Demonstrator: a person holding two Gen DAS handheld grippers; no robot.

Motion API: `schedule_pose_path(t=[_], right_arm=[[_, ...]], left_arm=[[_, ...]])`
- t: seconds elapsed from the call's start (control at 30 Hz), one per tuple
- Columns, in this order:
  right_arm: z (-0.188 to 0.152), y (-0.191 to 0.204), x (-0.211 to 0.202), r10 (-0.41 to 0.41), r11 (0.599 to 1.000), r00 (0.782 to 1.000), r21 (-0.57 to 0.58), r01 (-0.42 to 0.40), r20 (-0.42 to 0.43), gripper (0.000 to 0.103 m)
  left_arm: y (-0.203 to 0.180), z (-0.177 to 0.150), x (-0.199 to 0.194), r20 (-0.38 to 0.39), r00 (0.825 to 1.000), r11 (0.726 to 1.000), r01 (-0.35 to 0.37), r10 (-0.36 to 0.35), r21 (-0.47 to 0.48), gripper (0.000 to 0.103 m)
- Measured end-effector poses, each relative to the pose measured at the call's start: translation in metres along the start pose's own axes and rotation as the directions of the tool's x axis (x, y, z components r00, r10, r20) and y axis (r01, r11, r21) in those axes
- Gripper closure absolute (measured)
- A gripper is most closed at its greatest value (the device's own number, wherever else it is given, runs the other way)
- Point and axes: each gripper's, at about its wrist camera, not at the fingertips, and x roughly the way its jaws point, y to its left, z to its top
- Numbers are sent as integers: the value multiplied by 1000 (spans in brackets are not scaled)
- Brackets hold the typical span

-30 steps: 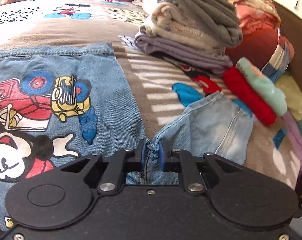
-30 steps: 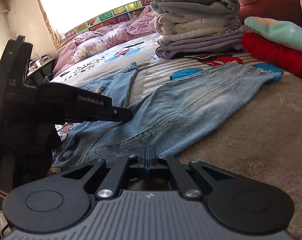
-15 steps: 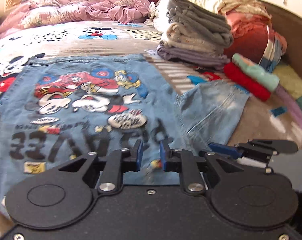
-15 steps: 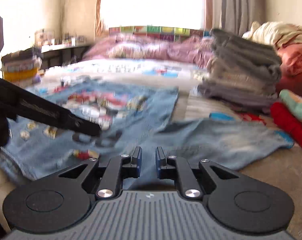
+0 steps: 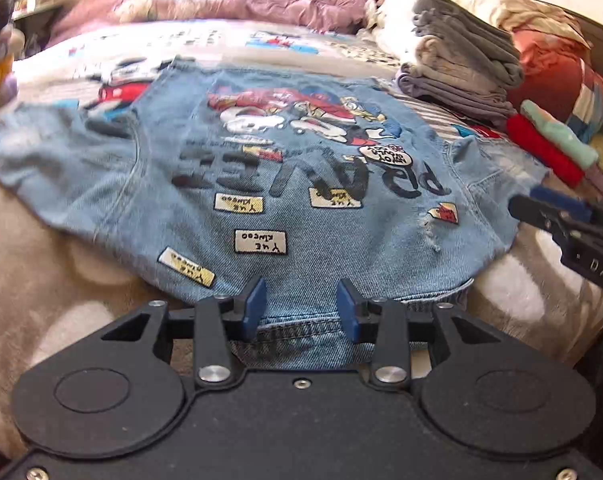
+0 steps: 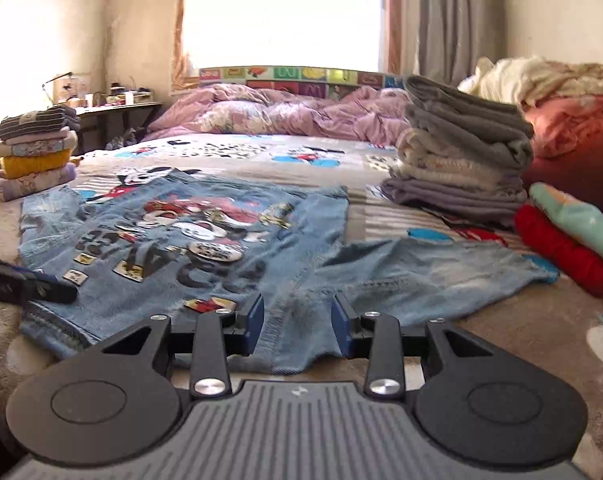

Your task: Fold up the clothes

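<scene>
A blue denim jacket (image 5: 293,184) with cartoon prints and sewn patches lies spread flat, back side up, on the bed. Its right sleeve (image 6: 433,276) stretches out toward the red folded cloth. My left gripper (image 5: 301,306) is open above the jacket's near hem, denim showing between its blue pads. My right gripper (image 6: 297,318) is open too, over the near edge where sleeve meets body. Each gripper's tip shows in the other's view, the right one (image 5: 549,204) at the jacket's right edge and the left one (image 6: 41,284) at its left.
A tall pile of folded grey and lilac clothes (image 6: 461,152) stands at the right, with red (image 6: 561,252) and mint (image 6: 577,220) folded pieces beside it. Another folded stack (image 6: 33,148) sits at the far left. A rumpled pink quilt (image 6: 281,116) lies at the back.
Both grippers have pulled back toward the jacket's near edge and risen. The right gripper went from shut to open, and the left one opened wider. The jacket now lies spread flat.
</scene>
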Motion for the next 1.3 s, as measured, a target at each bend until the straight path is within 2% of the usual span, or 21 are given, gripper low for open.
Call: schedule_pose_path(t=[0.13, 0.17, 0.27, 0.33, 0.43, 0.47, 0.53, 0.67, 0.77, 0.8, 0.87, 0.93, 1.17, 1.23, 1.3], right_arm=[[5, 47, -6, 114, 980, 993, -168, -107, 33, 62], [3, 53, -4, 140, 974, 990, -180, -137, 4, 59], [-11, 64, 5, 182, 963, 976, -180, -201, -117, 56], [-13, 67, 3, 185, 959, 973, -190, -210, -141, 56], [-11, 64, -3, 187, 968, 969, -139, -210, -162, 52], [-13, 65, -5, 182, 967, 969, -145, -207, -170, 52], [-13, 68, -9, 166, 971, 976, -152, -187, -143, 52], [-5, 67, -25, 163, 976, 986, -142, -167, -39, 52], [-9, 76, -16, 156, 963, 985, -211, -168, -70, 53], [-10, 74, -10, 162, 965, 983, -192, -177, -91, 54], [-10, 64, 4, 179, 976, 973, -96, -194, -143, 57], [-11, 49, 13, 216, 976, 963, 40, -212, -164, 57], [-21, 23, 24, 275, 931, 942, 299, -211, -192, 57], [-22, 23, 24, 276, 929, 941, 307, -208, -197, 57], [-18, 32, 19, 235, 952, 950, 247, -183, -204, 57]], left_arm=[[6, -6, 1, -23, 1000, 1000, 1, -1, -10, 67], [14, -6, -5, 10, 1000, 998, 13, -12, -61, 67], [15, -8, -11, 41, 999, 999, 15, -14, -30, 68], [16, -9, -15, 61, 998, 1000, 16, -16, -9, 68], [17, -12, -21, 92, 996, 1000, 17, -19, 22, 67], [17, -12, -23, 102, 995, 999, 17, -20, 33, 63], [18, -14, -27, 122, 992, 998, 17, -23, 54, 66], [19, -17, -35, 162, 986, 995, 15, -30, 96, 67], [15, -20, -35, 167, 984, 989, 35, -60, 146, 68], [11, -23, -32, 151, 986, 984, 49, -76, 171, 71], [5, -30, -17, 71, 996, 977, 47, -62, 208, 75], [-1, -37, -3, -2, 999, 969, 45, -46, 242, 77], [-3, -42, -4, 6, 999, 970, 32, -35, 241, 77], [-4, -43, -6, 10, 999, 970, 34, -37, 241, 77], [-4, -44, -7, 13, 999, 970, 35, -40, 241, 78]])
